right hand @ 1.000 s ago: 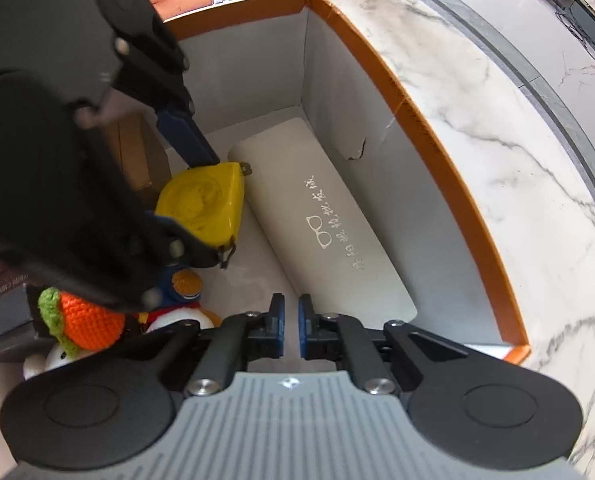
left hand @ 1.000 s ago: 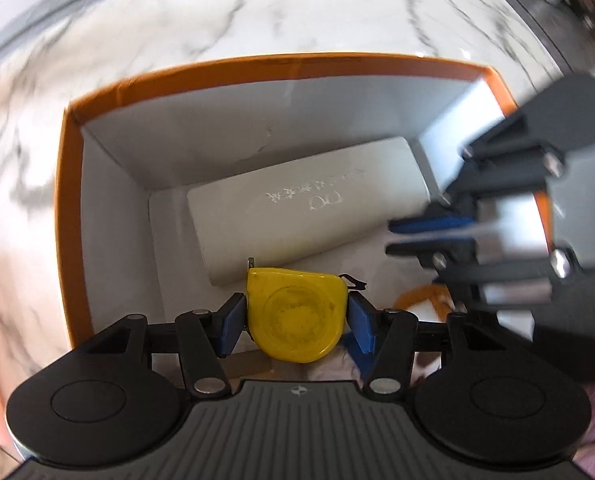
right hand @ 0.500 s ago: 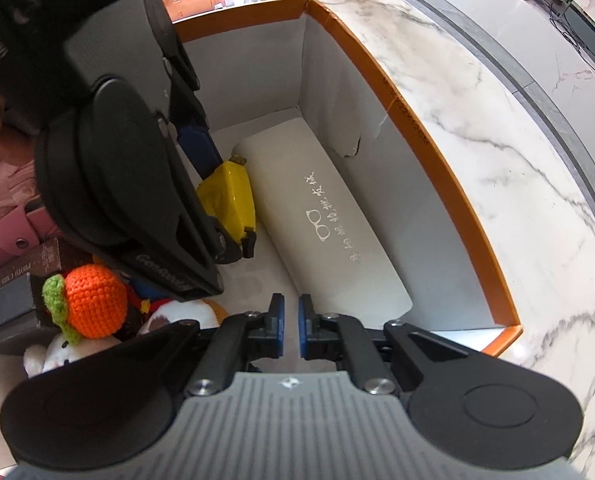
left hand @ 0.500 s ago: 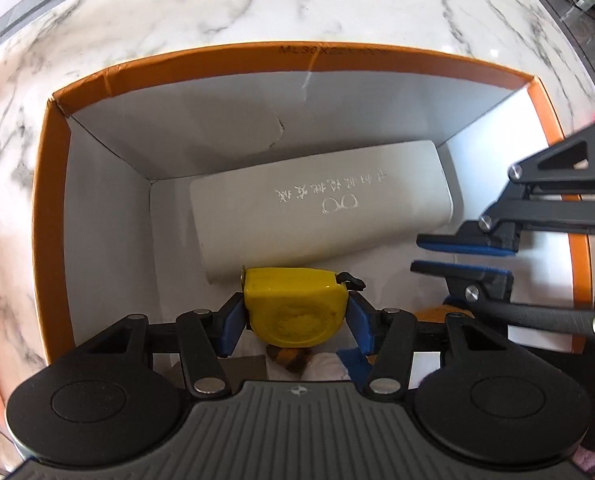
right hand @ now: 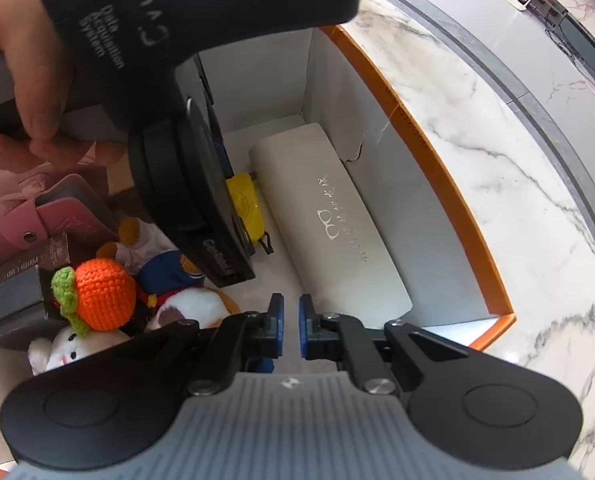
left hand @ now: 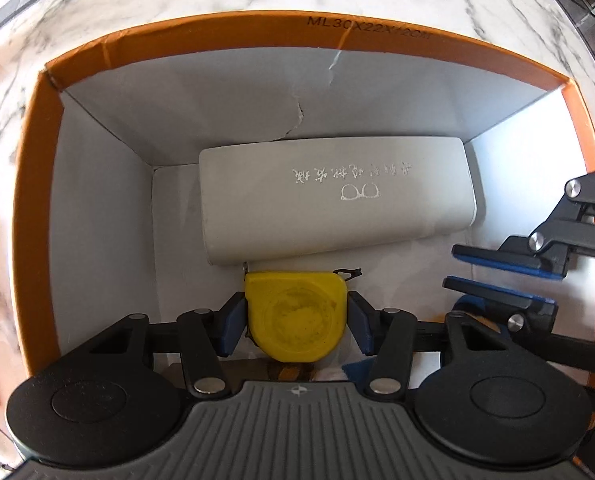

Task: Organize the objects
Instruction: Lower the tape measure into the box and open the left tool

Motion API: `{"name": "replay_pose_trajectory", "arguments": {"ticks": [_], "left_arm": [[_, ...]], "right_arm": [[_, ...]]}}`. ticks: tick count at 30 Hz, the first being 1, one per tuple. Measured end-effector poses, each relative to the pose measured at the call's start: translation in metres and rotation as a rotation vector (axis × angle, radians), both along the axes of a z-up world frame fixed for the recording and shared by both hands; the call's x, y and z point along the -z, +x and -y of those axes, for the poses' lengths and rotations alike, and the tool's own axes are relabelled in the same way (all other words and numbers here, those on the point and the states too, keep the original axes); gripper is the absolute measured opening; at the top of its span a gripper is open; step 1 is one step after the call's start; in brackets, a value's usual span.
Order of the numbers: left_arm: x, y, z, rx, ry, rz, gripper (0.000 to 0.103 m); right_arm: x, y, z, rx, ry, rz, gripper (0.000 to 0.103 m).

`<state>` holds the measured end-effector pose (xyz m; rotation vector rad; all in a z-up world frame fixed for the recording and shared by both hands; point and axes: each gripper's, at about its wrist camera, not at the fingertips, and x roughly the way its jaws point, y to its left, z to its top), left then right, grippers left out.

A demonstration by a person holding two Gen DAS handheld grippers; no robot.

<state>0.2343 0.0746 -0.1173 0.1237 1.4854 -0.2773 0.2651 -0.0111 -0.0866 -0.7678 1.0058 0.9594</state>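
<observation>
- My left hand-held gripper [left hand: 295,322] clamps the yellow tape measure [left hand: 295,316] at lower centre of its view, pointing down into the orange-rimmed box [left hand: 29,168].
- The tape measure sits just beside the white glasses case [left hand: 333,200], which lies along the box's far wall.
- My right hand-held gripper [right hand: 291,328] is nearly closed on nothing, above the box floor.
- Plush toys [right hand: 97,292] fill the lower left of the right view.
- The box stands on the marble tabletop [right hand: 497,160].

Left tool [left hand: 295,316] pointing straight down, pads pressed on something between them, right tool [right hand: 290,326] steeply down, nearly closed, empty
</observation>
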Motion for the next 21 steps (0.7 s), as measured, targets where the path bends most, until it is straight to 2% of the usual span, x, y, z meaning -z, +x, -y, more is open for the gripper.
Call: {"name": "replay_pose_trajectory", "arguments": {"ticks": [2, 4, 5, 11, 12, 13, 16, 18, 19, 21], "left_arm": [[-0.004, -0.010, -0.008, 0.017, 0.013, 0.024, 0.065], [-0.016, -0.022, -0.010, 0.031, 0.020, 0.073, 0.066], [-0.023, -0.029, -0.012, 0.041, 0.022, 0.107, 0.066], [-0.067, -0.076, -0.027, 0.066, 0.002, 0.345, 0.067], [-0.070, -0.083, -0.017, 0.069, -0.003, 0.377, 0.067], [-0.074, -0.060, 0.000, 0.071, -0.009, 0.404, 0.067], [-0.083, -0.071, 0.010, 0.065, -0.029, 0.486, 0.067], [-0.096, -0.092, 0.006, 0.048, -0.049, 0.544, 0.067], [-0.108, -0.105, 0.003, 0.035, -0.060, 0.576, 0.067], [-0.114, -0.120, 0.006, 0.005, -0.077, 0.631, 0.067]], "right_arm": [[-0.004, -0.004, 0.001, 0.015, 0.011, 0.001, 0.014], [-0.009, -0.010, 0.001, 0.030, 0.030, 0.014, 0.033], [-0.012, -0.014, 0.002, 0.044, 0.043, 0.024, 0.036], [-0.028, -0.046, 0.017, 0.204, 0.159, 0.104, 0.037], [-0.031, -0.053, 0.023, 0.246, 0.197, 0.111, 0.039], [-0.034, -0.060, 0.027, 0.277, 0.230, 0.112, 0.041], [-0.040, -0.091, 0.043, 0.374, 0.320, 0.122, 0.046], [-0.044, -0.107, 0.051, 0.412, 0.355, 0.147, 0.049], [-0.046, -0.118, 0.054, 0.430, 0.363, 0.163, 0.053], [-0.052, -0.127, 0.078, 0.459, 0.384, 0.195, 0.056]]}}
